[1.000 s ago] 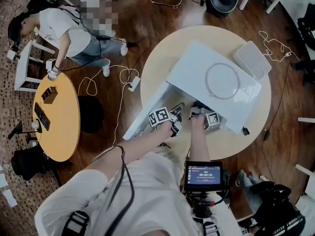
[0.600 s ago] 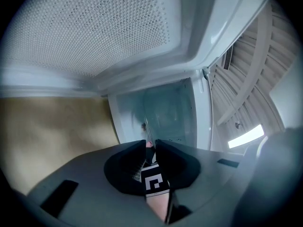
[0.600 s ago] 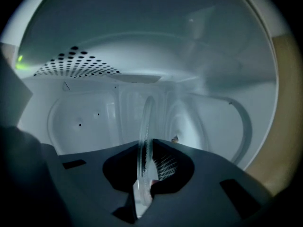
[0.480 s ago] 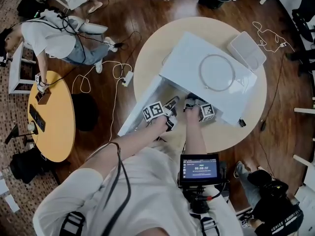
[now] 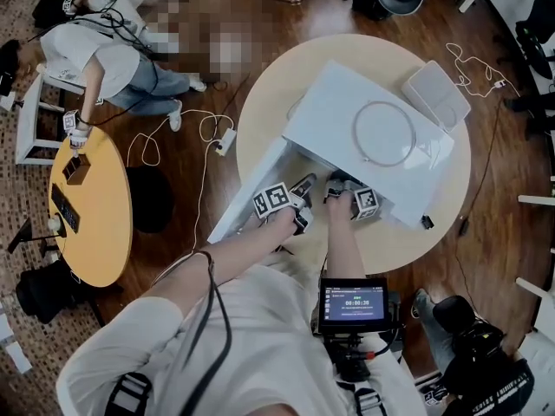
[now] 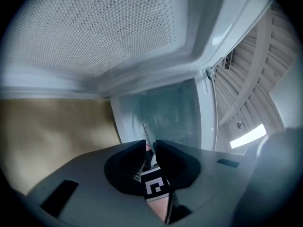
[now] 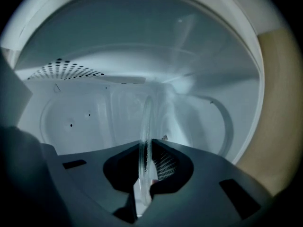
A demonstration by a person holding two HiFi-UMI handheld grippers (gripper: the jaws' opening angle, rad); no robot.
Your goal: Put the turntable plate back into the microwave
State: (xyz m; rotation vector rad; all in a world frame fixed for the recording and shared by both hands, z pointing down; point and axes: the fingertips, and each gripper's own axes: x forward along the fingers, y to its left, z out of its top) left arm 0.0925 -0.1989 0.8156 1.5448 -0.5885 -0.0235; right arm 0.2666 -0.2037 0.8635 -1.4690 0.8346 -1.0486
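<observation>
The plate [image 7: 146, 122] is clear glass. In the right gripper view I see it edge-on, standing upright and reaching into the white cavity of the microwave [image 5: 347, 120]. My right gripper [image 7: 147, 148] has its jaws pressed onto the near rim, so it is pinching the plate. In the left gripper view, the left gripper [image 6: 150, 143] has its jaws drawn almost together. The bluish glass of the plate [image 6: 165, 112] curves down into the narrow gap, so I read that side as clamped on the rim too, though the contact is harder to make out there.

From the head view, both grippers sit side by side at the mouth of the microwave, the left gripper [image 5: 303, 186] just beside the right gripper [image 5: 336, 187], with their marker cubes facing up. The door [image 5: 247, 202] hangs open to the left of them, and its dotted inner panel [image 6: 109, 27] fills the top of the left gripper view.

A thin ring [image 5: 386, 133] lies on the microwave's flat top. The microwave stands on a round pale counter [image 5: 381, 241], with a flat white box [image 5: 438, 94] beside its far corner. A small screen [image 5: 354, 303] is lit on my rig. Off to the left, another person leans over a yellow round table [image 5: 91, 206], and cables trail across the wooden floor [image 5: 260, 42].
</observation>
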